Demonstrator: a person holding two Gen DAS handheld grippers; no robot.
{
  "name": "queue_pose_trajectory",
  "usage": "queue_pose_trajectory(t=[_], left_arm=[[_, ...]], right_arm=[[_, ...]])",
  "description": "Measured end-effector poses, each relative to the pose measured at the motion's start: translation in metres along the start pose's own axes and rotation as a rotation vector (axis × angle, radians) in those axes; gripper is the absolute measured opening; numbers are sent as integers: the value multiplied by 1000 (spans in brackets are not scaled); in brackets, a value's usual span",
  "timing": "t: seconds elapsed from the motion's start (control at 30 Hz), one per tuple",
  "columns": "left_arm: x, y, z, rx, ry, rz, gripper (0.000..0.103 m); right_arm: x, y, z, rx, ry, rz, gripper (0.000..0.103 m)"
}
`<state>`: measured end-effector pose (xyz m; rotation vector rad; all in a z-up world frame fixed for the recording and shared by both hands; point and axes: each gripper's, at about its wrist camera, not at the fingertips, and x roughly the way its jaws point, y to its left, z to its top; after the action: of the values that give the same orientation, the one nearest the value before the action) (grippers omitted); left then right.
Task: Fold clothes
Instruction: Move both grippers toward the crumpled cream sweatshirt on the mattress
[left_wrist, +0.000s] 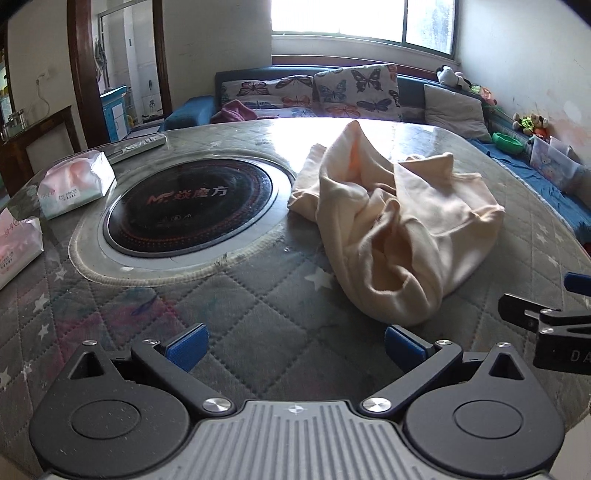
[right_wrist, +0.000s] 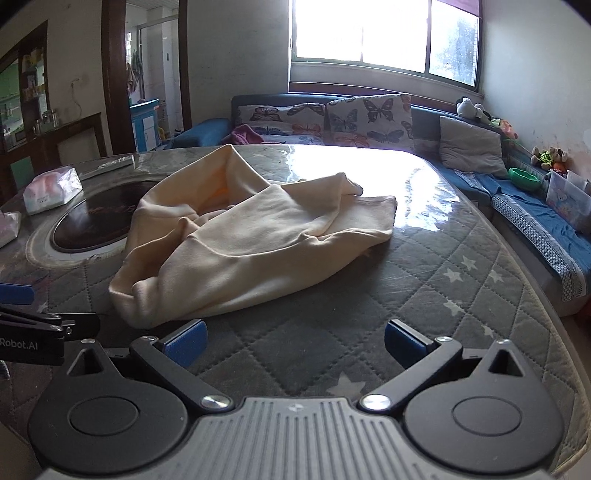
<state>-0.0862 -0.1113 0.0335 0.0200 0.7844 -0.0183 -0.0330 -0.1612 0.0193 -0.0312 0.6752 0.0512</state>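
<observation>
1. On the quilted counter (left_wrist: 229, 306) lies a crumpled cream garment (left_wrist: 399, 221), just right of the round cooktop (left_wrist: 188, 206)
2. Left hand-held gripper (left_wrist: 295, 347): jaws wide, holding nothing, near the garment's front edge
3. Right hand-held gripper (right_wrist: 295, 343): likewise wide and empty
4. Tissue packs (left_wrist: 74, 184) sit far left

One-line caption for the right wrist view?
Open right gripper faces a crumpled cream fabric garment on the grey quilted star-print table.

tissue pack (left_wrist: 14, 251) cut off at left; garment's (right_wrist: 251, 236) underside hidden.
</observation>
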Motion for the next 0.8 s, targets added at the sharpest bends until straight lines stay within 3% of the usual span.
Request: queue_pose_trajectory(t=[0.8], left_arm=[[-10, -6, -10, 17, -2, -28, 103]], right_arm=[[-12, 8, -6, 2, -12, 14, 103]])
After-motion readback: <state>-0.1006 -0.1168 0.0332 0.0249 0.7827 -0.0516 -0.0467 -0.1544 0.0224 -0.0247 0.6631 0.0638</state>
